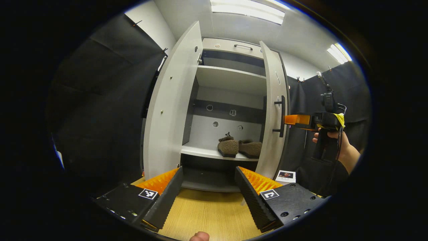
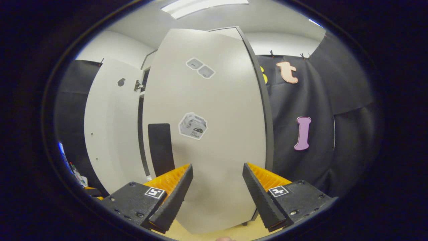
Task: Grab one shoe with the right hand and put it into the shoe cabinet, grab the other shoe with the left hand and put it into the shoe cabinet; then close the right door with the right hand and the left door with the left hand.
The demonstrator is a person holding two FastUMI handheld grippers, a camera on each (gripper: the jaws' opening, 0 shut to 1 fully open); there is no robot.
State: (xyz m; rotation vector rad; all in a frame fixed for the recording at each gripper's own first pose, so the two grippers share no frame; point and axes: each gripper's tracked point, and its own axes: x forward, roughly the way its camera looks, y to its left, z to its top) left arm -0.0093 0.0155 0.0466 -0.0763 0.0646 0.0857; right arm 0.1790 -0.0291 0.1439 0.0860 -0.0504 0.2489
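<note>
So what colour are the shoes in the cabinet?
Brown and fuzzy-looking, both shoes; clearest in the left gripper view.

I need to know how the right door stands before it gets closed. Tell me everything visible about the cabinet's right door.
The pale grey flat-panel right door of the shoe cabinet stands open, swung outward and upright. It looks like smooth laminated board with a dark edge. A dark bar handle sits on its outer face, along with small stickers. In the left gripper view the right gripper is at the handle; contact is unclear. In the right gripper view the outer face looms close ahead of open fingers.
</note>
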